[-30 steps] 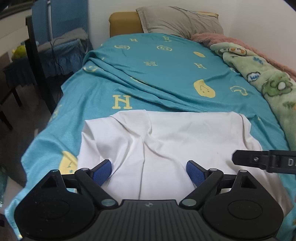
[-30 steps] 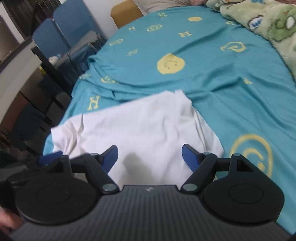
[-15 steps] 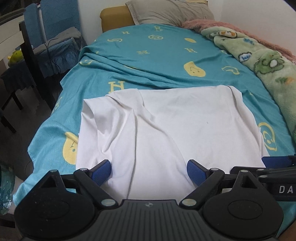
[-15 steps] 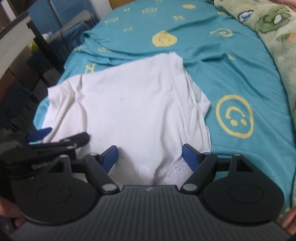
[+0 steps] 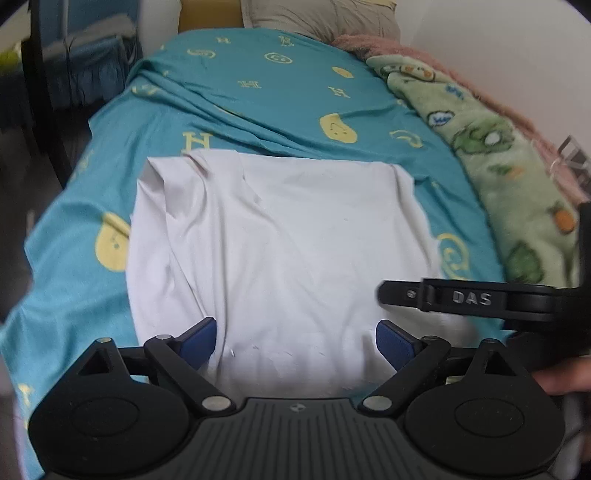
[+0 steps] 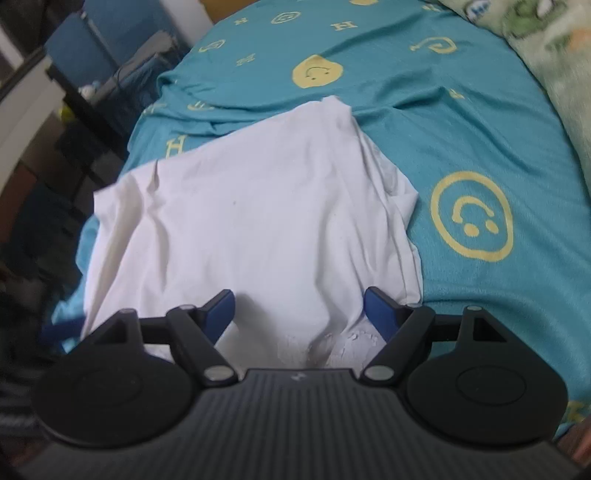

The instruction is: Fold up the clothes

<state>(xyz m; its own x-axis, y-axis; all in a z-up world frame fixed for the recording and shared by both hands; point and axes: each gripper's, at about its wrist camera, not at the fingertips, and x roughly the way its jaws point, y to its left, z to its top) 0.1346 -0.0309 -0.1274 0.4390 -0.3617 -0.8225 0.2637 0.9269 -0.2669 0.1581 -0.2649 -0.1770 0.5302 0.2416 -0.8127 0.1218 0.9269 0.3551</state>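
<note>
A white garment [image 5: 288, 243] lies spread on the teal bedsheet [image 5: 266, 92], wrinkled along its left side. My left gripper [image 5: 295, 341] is open, its blue pads above the garment's near edge. My right gripper [image 6: 299, 312] is open over the near right part of the same garment [image 6: 251, 221]. The right gripper's black arm [image 5: 461, 297] shows at the right of the left wrist view. Neither gripper holds cloth.
A green patterned blanket [image 5: 509, 147] runs along the bed's right side by the wall. A grey pillow [image 5: 321, 14] lies at the head. Dark chairs and furniture [image 5: 55, 74] stand left of the bed, also in the right wrist view [image 6: 74, 103].
Both grippers have pulled back and shifted over the garment's near edge. The right gripper's arm now reaches further into the left wrist view. The garment lies much the same.
</note>
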